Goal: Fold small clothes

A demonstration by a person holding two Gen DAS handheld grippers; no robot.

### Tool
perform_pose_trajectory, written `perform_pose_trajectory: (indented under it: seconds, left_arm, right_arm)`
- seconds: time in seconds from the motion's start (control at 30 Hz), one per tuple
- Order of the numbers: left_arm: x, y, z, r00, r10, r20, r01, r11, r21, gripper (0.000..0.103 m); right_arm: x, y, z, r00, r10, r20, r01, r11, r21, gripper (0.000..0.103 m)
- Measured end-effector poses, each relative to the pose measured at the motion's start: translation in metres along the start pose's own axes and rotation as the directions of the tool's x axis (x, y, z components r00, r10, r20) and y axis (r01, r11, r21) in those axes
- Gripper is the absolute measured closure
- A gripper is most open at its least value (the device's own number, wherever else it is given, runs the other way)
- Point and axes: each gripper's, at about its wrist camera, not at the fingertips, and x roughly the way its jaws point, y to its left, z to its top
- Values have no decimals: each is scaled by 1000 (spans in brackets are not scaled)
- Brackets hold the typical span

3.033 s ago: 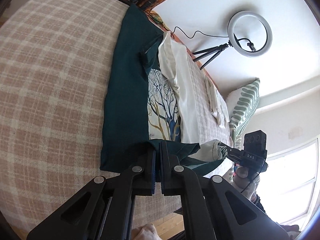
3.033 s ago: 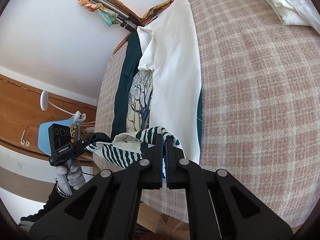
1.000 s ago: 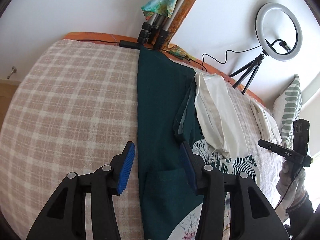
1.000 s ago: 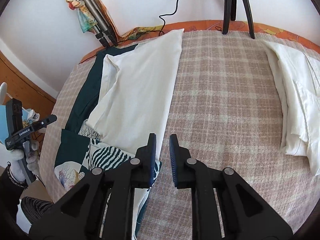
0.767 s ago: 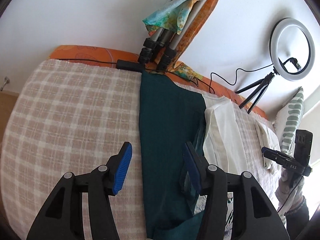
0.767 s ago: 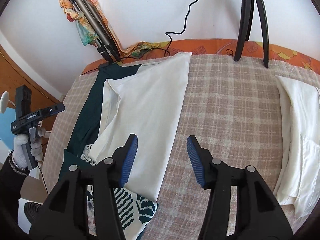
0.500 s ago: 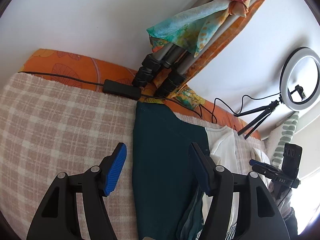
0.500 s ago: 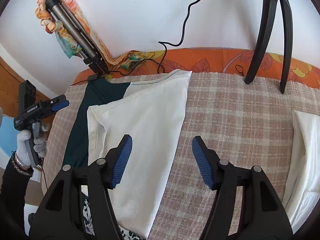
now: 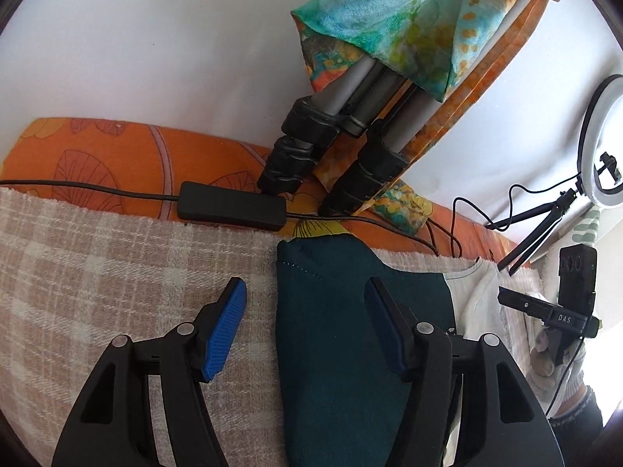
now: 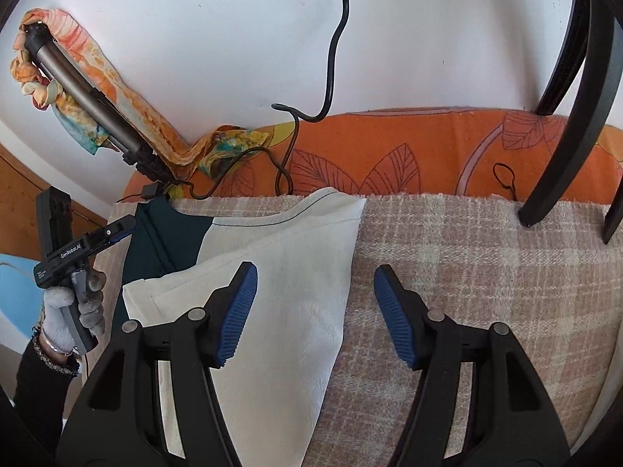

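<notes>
A garment lies flat on the plaid blanket [image 9: 97, 292], dark green [image 9: 342, 350] on its left side and cream [image 10: 296, 280] on its right. My left gripper [image 9: 305, 329] is open and empty, its jaws straddling the green part's left edge near the far corner. My right gripper [image 10: 315, 313] is open and empty, its jaws straddling the cream part's right edge near the far corner. The other gripper shows in each view: right one [image 9: 560, 315], left one [image 10: 70, 253].
An orange leaf-print cover [image 10: 409, 155] runs along the far edge by the white wall. A tripod with a colourful scarf [image 9: 350, 148], a black power box [image 9: 231, 205] and cables lie there. Ring light [image 9: 601, 144] stands right; its black legs [image 10: 564, 116] rest on the blanket.
Both grippers let go of the garment's near hem, opened wide and moved forward along the garment to its far corners near the wall.
</notes>
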Motion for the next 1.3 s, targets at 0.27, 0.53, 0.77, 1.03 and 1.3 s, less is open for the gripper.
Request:
perform_pose_trajectory:
  seconds: [0.27,0.53,0.77,1.03,1.3]
  left_arm:
    - [13,-20,2,999,47,-11,-45,990,130,70]
    - [10,-37,1,998,49,48,-58,977,203,100]
    - [-25,-47,-3,996,0,91,-20,977,211,101]
    - [-81,-63,-26,993,-22,118,-7,972,236,101]
    - [-144,-85,-70,988,-32,148,-10,962,272,101]
  right_arm:
    - [13,12,10,1000,-5,5,5,998,-56,49]
    - [16,22,13,999,-31,-7,30,996,-90,95]
    - [-18,38,10,998,14,55,-7,993,-116,98]
    - [-87,66,-14,993,54,105,-36,986,-162,98]
    - [-143,96,-71,990,47,133,-20,980,-199,98]
